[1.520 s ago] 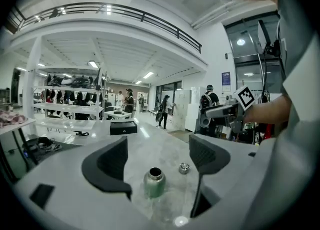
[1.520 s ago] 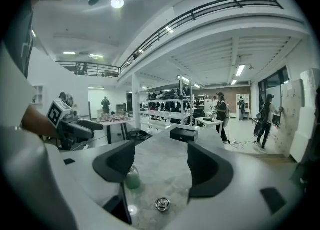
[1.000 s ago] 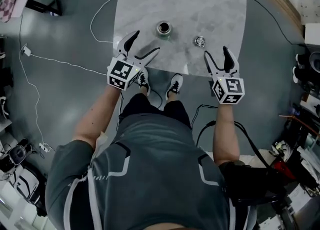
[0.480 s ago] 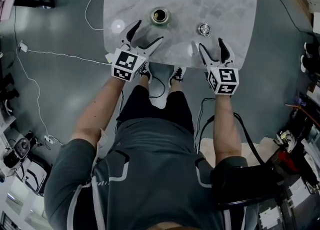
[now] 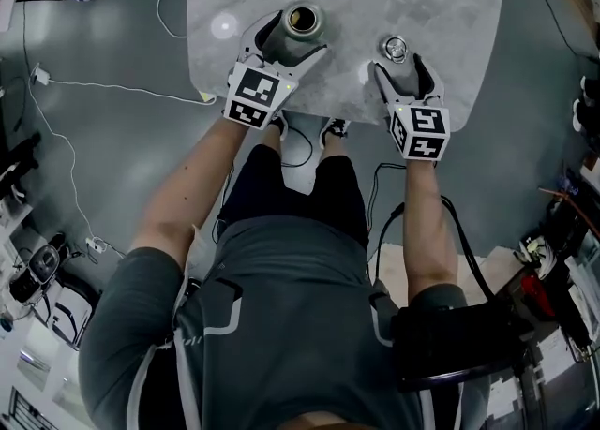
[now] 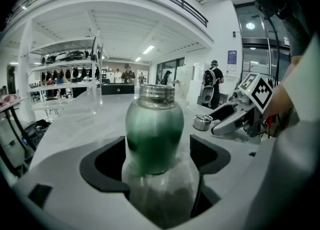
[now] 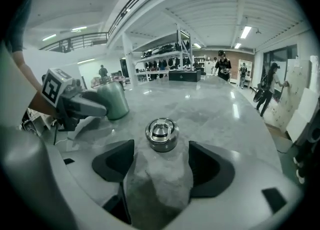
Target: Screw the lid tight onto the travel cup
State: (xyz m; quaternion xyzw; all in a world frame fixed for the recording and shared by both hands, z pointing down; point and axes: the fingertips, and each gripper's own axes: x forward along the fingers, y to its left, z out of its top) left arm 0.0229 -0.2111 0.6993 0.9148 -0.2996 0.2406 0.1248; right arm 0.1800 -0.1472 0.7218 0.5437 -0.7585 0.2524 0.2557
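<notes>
1. Reached forward with both bare forearms over the near edge of the grey marble table point(image 5: 441, 7), one gripper in each hand.
2. Held the left gripper point(image 5: 286, 41) turned a little to the right, with its left cube point(image 5: 255, 96) facing up.
3. Had the left jaws spread wide, one on each side of the travel cup point(image 6: 154, 134). Could not tell if the pads touched it.
4. Found the green cup standing upright right between those jaws, open silver mouth on top.
5. Held the right gripper point(image 5: 401, 70) pointing straight ahead, with its right cube point(image 5: 419, 133) facing up.
6. Had the right jaws spread wide too, with nothing gripped.
7. Found the shiny round lid point(image 7: 161, 135) lying flat on the table just past the right jaw tips, in line with the gap between them.
8. Found that lid off to the right of the left gripper, well apart from the cup.
9. Showed black-and-white square patterns on both cubes.
10. Spotted a purple sign point(image 6: 232, 58) far beyond the left gripper, print too small to read.
</notes>
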